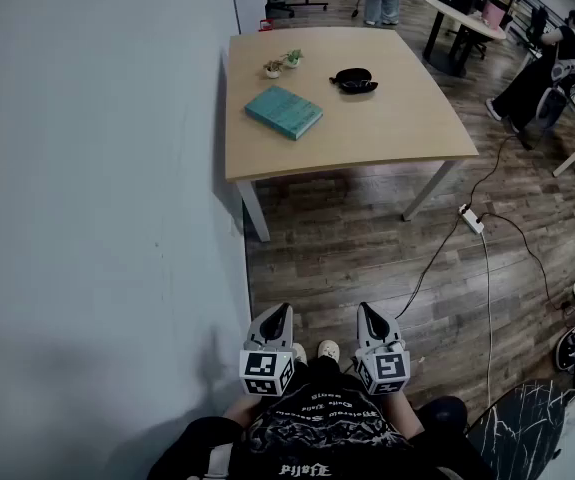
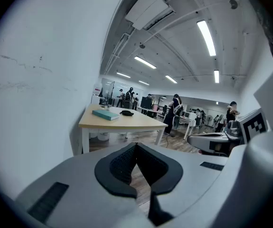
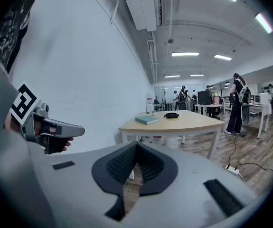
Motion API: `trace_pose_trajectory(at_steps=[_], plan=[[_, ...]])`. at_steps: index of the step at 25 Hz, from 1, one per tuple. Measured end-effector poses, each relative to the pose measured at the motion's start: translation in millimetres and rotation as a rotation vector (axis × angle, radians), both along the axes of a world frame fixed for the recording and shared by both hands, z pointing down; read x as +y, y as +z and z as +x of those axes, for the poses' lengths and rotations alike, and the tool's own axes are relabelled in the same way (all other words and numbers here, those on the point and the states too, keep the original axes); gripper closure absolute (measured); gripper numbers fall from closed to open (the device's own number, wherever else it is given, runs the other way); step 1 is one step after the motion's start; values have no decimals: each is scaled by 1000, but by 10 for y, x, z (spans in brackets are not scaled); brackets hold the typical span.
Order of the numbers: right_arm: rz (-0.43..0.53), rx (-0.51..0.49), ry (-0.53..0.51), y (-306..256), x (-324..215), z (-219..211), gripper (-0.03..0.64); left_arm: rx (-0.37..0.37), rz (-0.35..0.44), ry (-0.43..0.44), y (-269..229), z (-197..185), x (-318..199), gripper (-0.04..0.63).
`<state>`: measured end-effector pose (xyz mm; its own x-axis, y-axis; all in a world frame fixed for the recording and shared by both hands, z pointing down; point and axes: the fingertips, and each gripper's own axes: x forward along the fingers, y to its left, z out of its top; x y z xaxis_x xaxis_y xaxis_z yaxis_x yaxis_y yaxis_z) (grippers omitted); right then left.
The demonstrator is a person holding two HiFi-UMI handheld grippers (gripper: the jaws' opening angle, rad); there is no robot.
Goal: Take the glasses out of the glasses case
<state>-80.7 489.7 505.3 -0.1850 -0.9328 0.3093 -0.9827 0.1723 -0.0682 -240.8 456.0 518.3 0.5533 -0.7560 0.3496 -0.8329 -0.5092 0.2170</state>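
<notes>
A black glasses case (image 1: 354, 80) lies closed on the far wooden table (image 1: 407, 118), well away from me; it also shows small in the left gripper view (image 2: 126, 112) and the right gripper view (image 3: 171, 115). My left gripper (image 1: 283, 310) and right gripper (image 1: 364, 309) hang side by side close to my body, over the wood floor, both pointing toward the table. Each is shut with nothing between its jaws, as the left gripper (image 2: 136, 145) and right gripper (image 3: 136, 144) show in their own views. The glasses themselves are hidden.
On the table also lie a teal book (image 1: 283, 112) and two small potted plants (image 1: 281, 64). A grey wall (image 1: 97, 188) runs along my left. A power strip (image 1: 471, 218) with cables lies on the floor at right. People and desks stand beyond the table.
</notes>
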Motion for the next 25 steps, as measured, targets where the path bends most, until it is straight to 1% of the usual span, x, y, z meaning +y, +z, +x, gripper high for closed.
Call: trace_pose_trajectory(at_steps=[3, 9, 13, 18, 22, 24, 25], plan=[[4, 0, 6, -21, 3, 40, 615, -11, 5, 0, -2, -24, 3, 591], [15, 22, -17, -31, 1, 13, 615, -15, 7, -8, 14, -7, 0, 591], [28, 11, -23, -35, -5, 36, 615, -15, 21, -1, -10, 70, 1, 591], [28, -13, -36, -11, -2, 80, 614, -7, 17, -4, 4, 139, 23, 591], [22, -43, -8, 24, -7, 203, 612, -3, 4, -14, 39, 196, 45, 591], [33, -24, -11, 14, -1, 240, 611, 11, 5, -23, 17, 213, 64, 569], [37, -12, -24, 9, 2, 233, 558, 20, 6, -19, -6, 224, 76, 558]])
